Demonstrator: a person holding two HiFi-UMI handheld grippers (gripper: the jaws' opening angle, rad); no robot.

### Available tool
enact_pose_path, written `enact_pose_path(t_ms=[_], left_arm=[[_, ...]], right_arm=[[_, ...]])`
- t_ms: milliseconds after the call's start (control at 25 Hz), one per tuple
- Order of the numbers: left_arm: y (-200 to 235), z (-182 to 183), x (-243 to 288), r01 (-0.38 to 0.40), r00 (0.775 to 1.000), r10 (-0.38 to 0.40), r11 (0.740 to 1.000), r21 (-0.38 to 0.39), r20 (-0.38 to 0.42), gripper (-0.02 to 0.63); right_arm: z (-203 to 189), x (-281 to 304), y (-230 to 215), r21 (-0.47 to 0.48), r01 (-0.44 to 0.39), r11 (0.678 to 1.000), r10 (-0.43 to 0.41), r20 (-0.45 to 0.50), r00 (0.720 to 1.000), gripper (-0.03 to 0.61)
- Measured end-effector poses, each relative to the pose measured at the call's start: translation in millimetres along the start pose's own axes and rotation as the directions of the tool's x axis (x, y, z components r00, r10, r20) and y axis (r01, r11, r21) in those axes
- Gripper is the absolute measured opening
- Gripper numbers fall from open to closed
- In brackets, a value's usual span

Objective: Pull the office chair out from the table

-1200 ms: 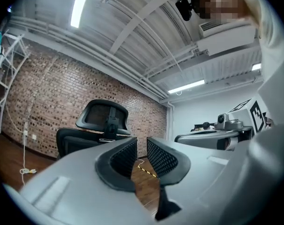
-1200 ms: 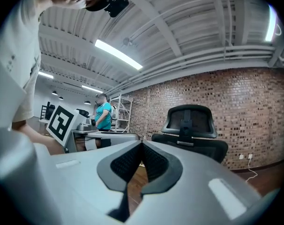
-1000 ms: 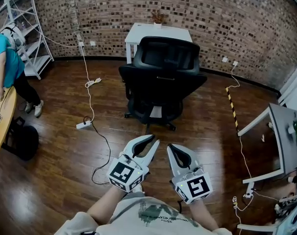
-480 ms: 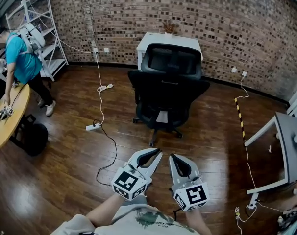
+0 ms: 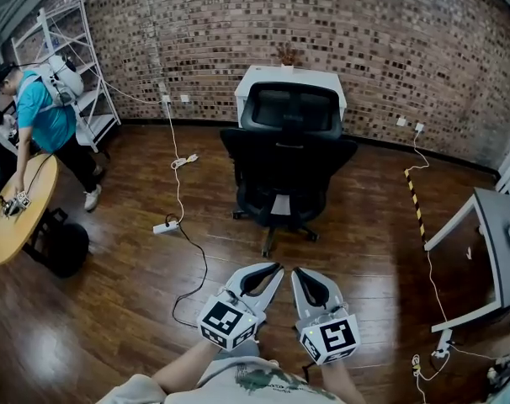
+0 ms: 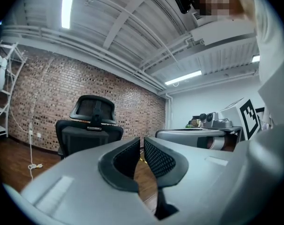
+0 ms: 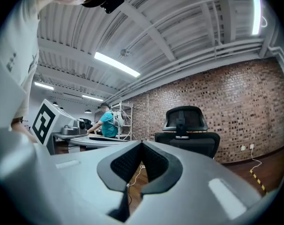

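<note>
The black office chair [image 5: 287, 162] stands on the wood floor with its back toward me, close in front of the small white table [image 5: 290, 81] at the brick wall. Both grippers hover side by side low in the head view, well short of the chair and touching nothing. My left gripper [image 5: 277, 268] has just been closing; its jaws are now a narrow slit apart with nothing between them [image 6: 142, 139]. The right gripper [image 5: 295, 273] is shut and empty, tips together [image 7: 142, 143]. The chair [image 6: 88, 130] shows ahead in both gripper views [image 7: 186, 130].
A person in a teal shirt [image 5: 40, 112] leans over a round wooden table [image 5: 11, 225] at the left, beside a metal shelf [image 5: 74, 66]. A power strip [image 5: 165, 226] with a cable lies on the floor. A grey desk [image 5: 491, 251] stands at the right.
The left jaws have narrowed from clearly apart to a slit. Both grippers sit lower in the head view, farther from the chair. The person at the left has come further into view.
</note>
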State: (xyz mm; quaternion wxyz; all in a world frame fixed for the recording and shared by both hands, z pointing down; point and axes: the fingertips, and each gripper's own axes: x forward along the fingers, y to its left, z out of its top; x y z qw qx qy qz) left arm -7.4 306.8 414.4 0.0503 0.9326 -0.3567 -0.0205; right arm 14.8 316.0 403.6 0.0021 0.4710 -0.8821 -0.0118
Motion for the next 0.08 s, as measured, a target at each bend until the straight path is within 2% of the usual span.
enact_pose_path(t_ms=[80], left_arm=[[-3.9, -0.8, -2.2, 0.004, 1.0, -0.004, 1.0, 0.005, -0.005, 0.044]], right_arm=[[0.8, -3.2, 2.2, 0.002, 0.0, 1.0, 0.0, -0.002, 1.0, -0.003]])
